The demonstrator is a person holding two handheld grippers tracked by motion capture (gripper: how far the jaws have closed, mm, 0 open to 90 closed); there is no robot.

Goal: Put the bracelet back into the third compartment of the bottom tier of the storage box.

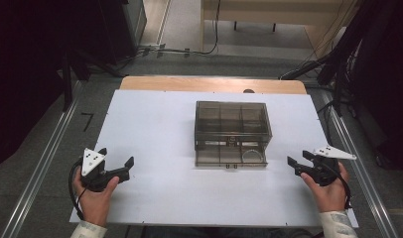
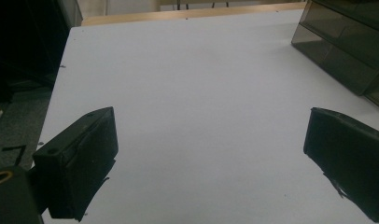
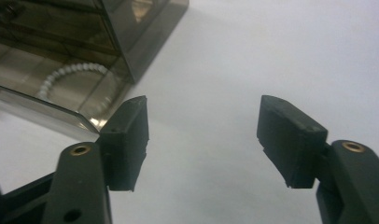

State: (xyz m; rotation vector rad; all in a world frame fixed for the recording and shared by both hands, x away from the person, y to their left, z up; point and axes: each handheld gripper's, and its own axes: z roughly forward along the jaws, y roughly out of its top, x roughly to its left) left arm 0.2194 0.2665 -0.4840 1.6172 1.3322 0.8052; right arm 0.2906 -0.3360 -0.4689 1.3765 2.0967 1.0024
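- On the white table top (image 1: 155, 129), bare surface lay on every side of the smoked clear drawer box (image 1: 233, 133), with the widest free strips to its left and right.
- Near edge of the table top ran just behind both hands; its far edge met a strip of bare wood (image 1: 212, 84).
- Metal rails (image 1: 45, 163) bordered the table on the left and right, well apart from the box.
- Drawer box stood at the centre of the table, slightly right of the midline, its walls tinted brown-grey and see-through, with dividers visible inside.
- Its bottom drawer (image 1: 231, 157) was pulled out toward the near side; a white bead bracelet (image 3: 73, 74) lay in the drawer's right compartment.
- Left gripper (image 1: 115, 163) rested low at the near left, held in the left hand (image 1: 95, 193), pointing right and far; jaws stood released and wide, with only table between them.
- Right gripper (image 1: 299, 159) sat at the near right in the right hand (image 1: 331, 191), pointing left toward the drawer's right corner; jaws released, nothing between them, close to the drawer but apart from it.
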